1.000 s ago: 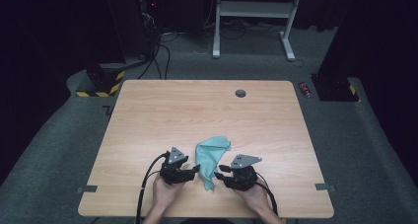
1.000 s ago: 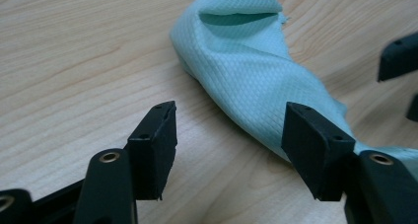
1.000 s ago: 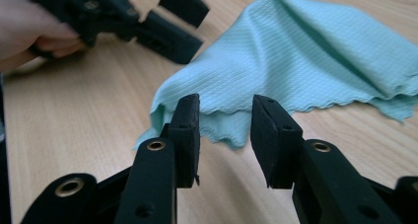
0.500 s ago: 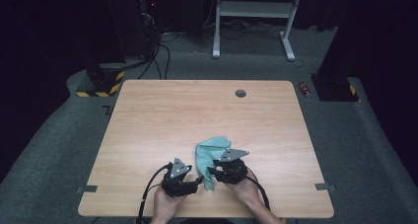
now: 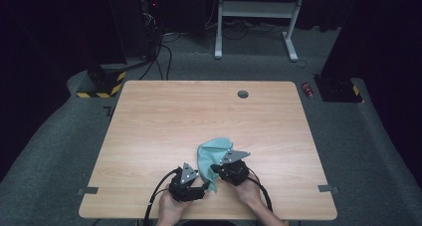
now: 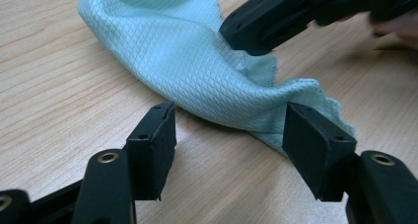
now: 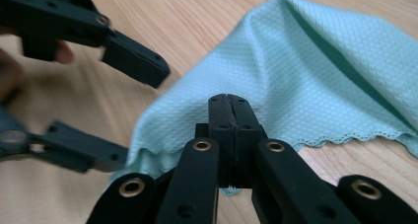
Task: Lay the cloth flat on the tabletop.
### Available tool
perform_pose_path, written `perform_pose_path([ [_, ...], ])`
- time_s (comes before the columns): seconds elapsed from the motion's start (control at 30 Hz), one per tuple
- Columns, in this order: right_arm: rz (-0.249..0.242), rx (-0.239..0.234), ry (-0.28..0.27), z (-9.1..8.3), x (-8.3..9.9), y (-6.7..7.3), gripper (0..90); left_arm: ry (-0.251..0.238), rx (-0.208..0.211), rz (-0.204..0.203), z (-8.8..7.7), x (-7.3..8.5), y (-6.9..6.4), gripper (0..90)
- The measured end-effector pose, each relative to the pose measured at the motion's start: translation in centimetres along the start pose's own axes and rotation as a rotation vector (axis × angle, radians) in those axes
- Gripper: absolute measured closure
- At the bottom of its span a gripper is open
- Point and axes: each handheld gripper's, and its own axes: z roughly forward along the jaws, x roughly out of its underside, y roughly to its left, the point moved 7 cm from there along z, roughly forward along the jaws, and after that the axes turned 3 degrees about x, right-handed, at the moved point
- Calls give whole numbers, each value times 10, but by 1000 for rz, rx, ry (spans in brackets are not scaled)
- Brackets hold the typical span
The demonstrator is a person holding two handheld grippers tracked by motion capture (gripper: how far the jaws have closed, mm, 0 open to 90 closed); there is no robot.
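R tongs (image 7: 230, 116) just closed, pinching cloth (image 5: 213, 154); L tongs (image 6: 226, 135) wide; wood table (image 5: 164, 116), dark room.

1. Right gripper (image 7: 230, 135): I can't see what its closed jaws pinch; cloth (image 7: 315, 81) edge vanishes behind them.
2. Left gripper view: cloth's top cut off by the frame.
3. High view: forearms cropped (bottom edge); small red object (image 5: 309, 89) on the floor too tiny to identify.
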Motion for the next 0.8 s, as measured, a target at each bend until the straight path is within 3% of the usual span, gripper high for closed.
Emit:
perform_pose_path([
  [0.13, 4, -19, -14, -6, -2, 3, 690, 11, -4, -2, 3, -1, 0, 377],
  [0.3, -23, -53, -41, -12, -8, 14, 657, 34, -10, 17, 10, -6, -1, 373],
  [0.37, -47, -51, -43, -14, -11, 16, 676, 37, -16, 22, 12, -7, 0, 372],
  [0.53, -74, -60, 14, -9, -7, 18, 778, 39, -17, 15, 13, -7, 0, 366],
  [0.67, -100, -60, 42, -4, -2, 20, 900, 38, -34, 31, 13, -7, -1, 366],
  [0.8, -110, -35, 42, -7, -3, 18, 900, 41, -42, 46, 12, -6, -1, 363],
])
